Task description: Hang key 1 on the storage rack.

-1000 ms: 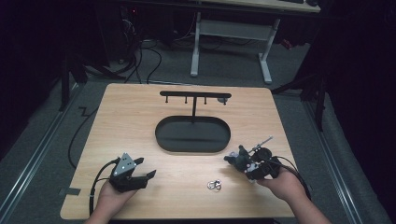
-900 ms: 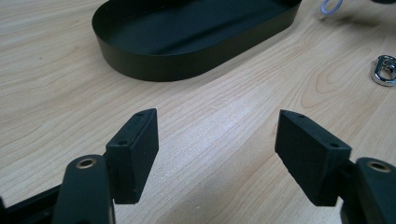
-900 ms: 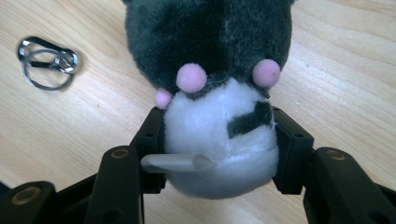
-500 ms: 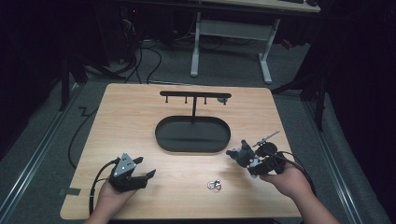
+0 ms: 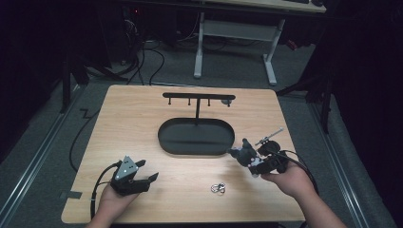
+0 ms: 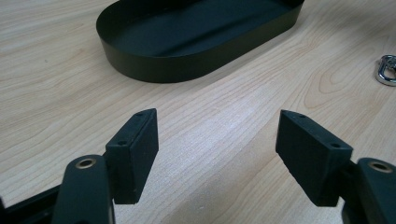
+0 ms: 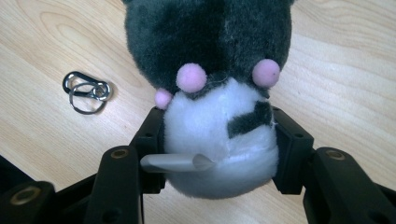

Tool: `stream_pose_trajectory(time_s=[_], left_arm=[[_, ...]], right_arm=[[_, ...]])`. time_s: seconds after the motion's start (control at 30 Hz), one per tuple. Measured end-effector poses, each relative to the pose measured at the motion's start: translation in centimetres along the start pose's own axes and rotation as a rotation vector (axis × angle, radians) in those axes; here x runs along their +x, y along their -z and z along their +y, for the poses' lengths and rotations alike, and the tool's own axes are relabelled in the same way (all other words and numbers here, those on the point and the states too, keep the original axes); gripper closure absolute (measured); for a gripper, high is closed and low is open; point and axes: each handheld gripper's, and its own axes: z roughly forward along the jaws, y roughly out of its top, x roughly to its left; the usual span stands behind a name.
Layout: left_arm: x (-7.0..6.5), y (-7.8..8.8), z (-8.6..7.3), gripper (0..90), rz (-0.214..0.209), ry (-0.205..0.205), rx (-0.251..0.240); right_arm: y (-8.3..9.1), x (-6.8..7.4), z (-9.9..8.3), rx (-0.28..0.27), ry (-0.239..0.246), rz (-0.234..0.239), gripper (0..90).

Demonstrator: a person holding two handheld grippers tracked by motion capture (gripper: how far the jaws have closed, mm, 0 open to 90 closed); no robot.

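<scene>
- Nearest, the left gripper [image 5: 145, 179] rests on the table's [image 5: 142, 118] front left, in the person's left hand [image 5: 110, 202]. Jaws spread wide, nothing between them; in the left gripper view bare wood shows between the pads.
- Right gripper [image 7: 219, 149] is clamped on a plush toy [image 7: 210, 79], pads pressing its white belly from both sides. Jaws stand about half open around it; the stuffing fills the gap.
- Toy: grey-and-black fur above, white below, small pink nubs. A grey tail-like piece lies across the belly by one pad.
- Handling, by my guess: light, soft, squashy. Will not break or slip much, since fur grips well, but it deforms, so a shallow pinch could let it roll out. The belly, where it is held now, looks the best hold: widest and firmest.
- In the high view the toy [image 5: 241, 153] sits at the front right, just beside the right end of the tray [image 5: 167, 142], apparently held off the wood.
- Metal key ring [image 5: 217, 188] with clip lies loose on the table, between the two grippers, near the front edge, apart from both.
- Farther: the black oval tray, empty, mid-table.
- Farthest: a black T-shaped hook rack [image 5: 197, 97] rising from the tray's rear.
</scene>
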Motion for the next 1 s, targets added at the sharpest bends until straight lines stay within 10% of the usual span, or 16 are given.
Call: stream_pose_trajectory(time_s=[1.0], left_arm=[[-0.3, -0.1, -0.1, 30.4, 0.025, -0.048, 0.001]], right_arm=[[2.3, -0.3, 4.4, -0.061, 0.005, 0.007, 49.7]])
